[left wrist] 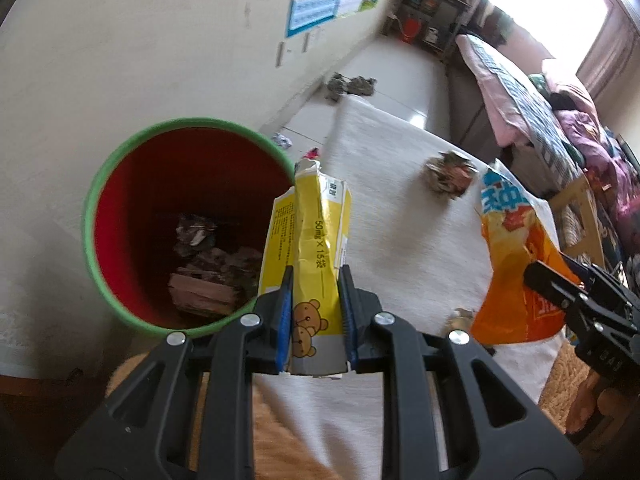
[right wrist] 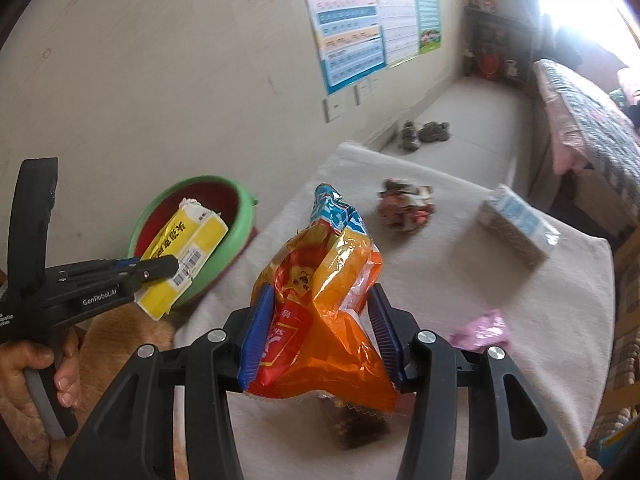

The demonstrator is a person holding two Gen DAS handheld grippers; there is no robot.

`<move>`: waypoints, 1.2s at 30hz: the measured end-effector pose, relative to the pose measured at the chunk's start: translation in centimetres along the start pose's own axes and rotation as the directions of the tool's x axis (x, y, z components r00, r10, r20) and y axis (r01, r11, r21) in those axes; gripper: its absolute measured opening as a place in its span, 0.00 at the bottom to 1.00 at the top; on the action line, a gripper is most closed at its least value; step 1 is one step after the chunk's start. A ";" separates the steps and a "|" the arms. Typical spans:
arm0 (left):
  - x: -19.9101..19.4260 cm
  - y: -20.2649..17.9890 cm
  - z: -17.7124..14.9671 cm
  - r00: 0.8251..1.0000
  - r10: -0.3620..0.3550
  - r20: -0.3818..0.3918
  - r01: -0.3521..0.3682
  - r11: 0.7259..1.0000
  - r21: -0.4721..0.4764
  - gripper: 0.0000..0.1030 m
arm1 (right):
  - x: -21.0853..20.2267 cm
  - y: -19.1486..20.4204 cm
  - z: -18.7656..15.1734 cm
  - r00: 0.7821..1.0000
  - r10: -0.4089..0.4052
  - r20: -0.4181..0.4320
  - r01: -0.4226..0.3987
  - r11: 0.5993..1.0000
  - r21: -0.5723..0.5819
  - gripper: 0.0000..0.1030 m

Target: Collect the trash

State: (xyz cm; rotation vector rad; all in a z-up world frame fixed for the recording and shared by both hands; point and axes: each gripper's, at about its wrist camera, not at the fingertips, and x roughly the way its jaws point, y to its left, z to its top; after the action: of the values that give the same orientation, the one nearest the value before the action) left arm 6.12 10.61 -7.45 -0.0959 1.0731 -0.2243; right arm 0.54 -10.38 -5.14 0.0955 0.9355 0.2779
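My left gripper [left wrist: 316,284] is shut on a flattened yellow box with a bear print [left wrist: 308,240], held beside the rim of the red bin with a green rim [left wrist: 120,152], which holds crumpled scraps. The right wrist view shows that box [right wrist: 180,248] in the left gripper [right wrist: 160,268] over the bin [right wrist: 240,208]. My right gripper [right wrist: 320,312] is shut on a crinkled orange snack bag [right wrist: 320,292], lifted above the white cloth. That bag [left wrist: 516,260] and the right gripper [left wrist: 560,284] appear at the right of the left wrist view.
On the white table cloth [right wrist: 500,300] lie a crumpled wrapper ball [right wrist: 406,208], a blue-and-white tissue pack [right wrist: 516,224], a pink wrapper [right wrist: 482,330] and a dark scrap [right wrist: 356,428] under the bag. A hand [right wrist: 28,364] grips the left tool. Shoes [right wrist: 424,133] sit on the floor; a bed stands right.
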 end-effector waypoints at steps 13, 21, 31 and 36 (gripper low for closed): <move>-0.3 6.1 0.1 0.999 0.050 0.006 -0.049 0.993 -0.108 0.20 | 3.3 6.6 3.5 0.998 0.066 -0.010 -0.066 0.995 -0.072 0.46; -0.1 7.8 0.3 0.998 0.065 -0.003 -0.065 0.992 -0.110 0.20 | 4.8 10.1 4.9 0.996 0.087 -0.023 -0.089 0.985 -0.146 0.46; 0.9 10.2 0.6 0.997 0.079 -0.022 -0.082 0.982 -0.171 0.20 | 7.4 13.5 6.2 0.993 0.107 -0.044 -0.115 0.962 -0.248 0.46; 1.6 11.2 0.5 0.995 0.089 -0.034 -0.094 0.974 -0.206 0.20 | 8.5 14.6 6.7 0.993 0.102 -0.054 -0.113 0.954 -0.278 0.46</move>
State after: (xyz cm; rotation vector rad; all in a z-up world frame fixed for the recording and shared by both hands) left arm 8.79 21.15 -10.69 -0.2312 1.1205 -0.0297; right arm 7.87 6.22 -4.84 -0.1217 0.9218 0.5125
